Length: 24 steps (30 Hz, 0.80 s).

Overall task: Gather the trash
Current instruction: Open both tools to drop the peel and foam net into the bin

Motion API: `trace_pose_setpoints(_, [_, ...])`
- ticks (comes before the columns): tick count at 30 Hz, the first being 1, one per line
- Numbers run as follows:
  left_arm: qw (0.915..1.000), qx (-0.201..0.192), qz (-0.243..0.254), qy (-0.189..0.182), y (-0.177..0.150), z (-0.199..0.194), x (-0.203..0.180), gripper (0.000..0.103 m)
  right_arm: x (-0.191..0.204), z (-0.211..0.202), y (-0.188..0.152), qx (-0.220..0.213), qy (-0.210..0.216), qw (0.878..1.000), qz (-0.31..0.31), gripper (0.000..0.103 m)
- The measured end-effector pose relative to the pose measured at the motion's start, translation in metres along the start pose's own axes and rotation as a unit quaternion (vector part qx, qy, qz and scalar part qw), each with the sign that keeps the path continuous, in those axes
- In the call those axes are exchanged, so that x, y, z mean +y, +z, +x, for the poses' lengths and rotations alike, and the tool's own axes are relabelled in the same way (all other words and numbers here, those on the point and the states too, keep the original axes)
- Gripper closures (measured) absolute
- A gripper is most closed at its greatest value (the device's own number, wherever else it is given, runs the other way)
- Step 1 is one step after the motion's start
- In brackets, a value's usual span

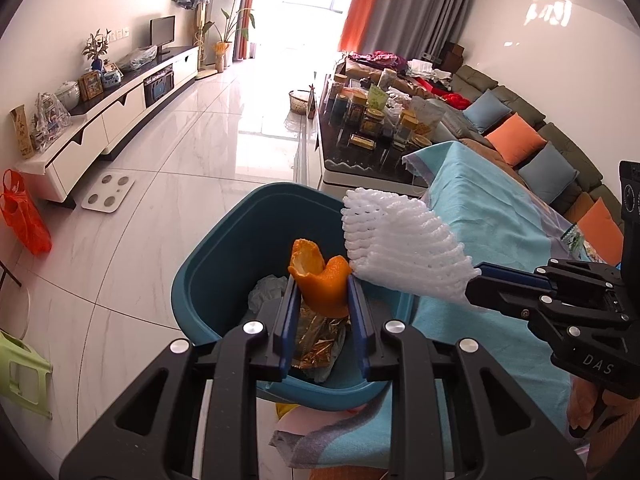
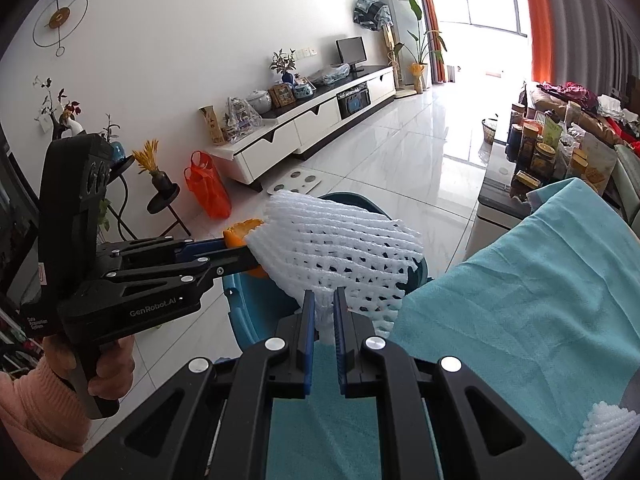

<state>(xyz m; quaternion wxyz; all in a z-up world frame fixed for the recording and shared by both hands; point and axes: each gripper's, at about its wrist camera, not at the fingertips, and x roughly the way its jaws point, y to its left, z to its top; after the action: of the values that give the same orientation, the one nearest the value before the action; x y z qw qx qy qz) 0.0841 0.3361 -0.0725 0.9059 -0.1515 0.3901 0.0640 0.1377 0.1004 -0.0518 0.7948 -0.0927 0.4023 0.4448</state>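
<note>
My left gripper [image 1: 322,286] is shut on an orange peel [image 1: 320,276] and holds it above the teal trash bin [image 1: 224,256], which holds crumpled paper and a gold wrapper [image 1: 316,340]. My right gripper [image 2: 323,300] is shut on a white foam fruit net [image 2: 340,248], held beside the peel over the bin's right rim. In the left wrist view the net [image 1: 404,248] and right gripper [image 1: 486,286] come in from the right. In the right wrist view the left gripper [image 2: 250,258] holds the peel [image 2: 240,232] at the left.
A turquoise cloth [image 1: 492,232] covers the table right of the bin. Another foam net [image 2: 604,436] lies on it at the lower right. A cluttered coffee table [image 1: 372,136], a sofa with cushions [image 1: 536,152], a TV cabinet [image 1: 112,116] and an orange bag [image 1: 24,220] stand around the tiled floor.
</note>
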Motion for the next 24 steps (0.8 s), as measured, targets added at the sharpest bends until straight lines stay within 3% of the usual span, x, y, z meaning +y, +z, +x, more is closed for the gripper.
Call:
trace_pose_setpoints(11, [0.9989,0.041,-0.024,0.007,-0.006,0.044,0.014,0.076,0.001,0.036,0.007,0.038,0.006,0.999,0.009,0.094])
trace_pose_setpoints(15, [0.9981,0.051,-0.032,0.009,-0.008,0.055,0.017,0.073,0.003,0.044,0.008,0.044,0.005,0.999,0.015,0.089])
trace_pose_setpoints(24, [0.9983,0.045,-0.036,0.007,-0.006,0.056,0.016,0.071,0.000,0.043,0.008,0.045,0.017,0.998,0.030,0.087])
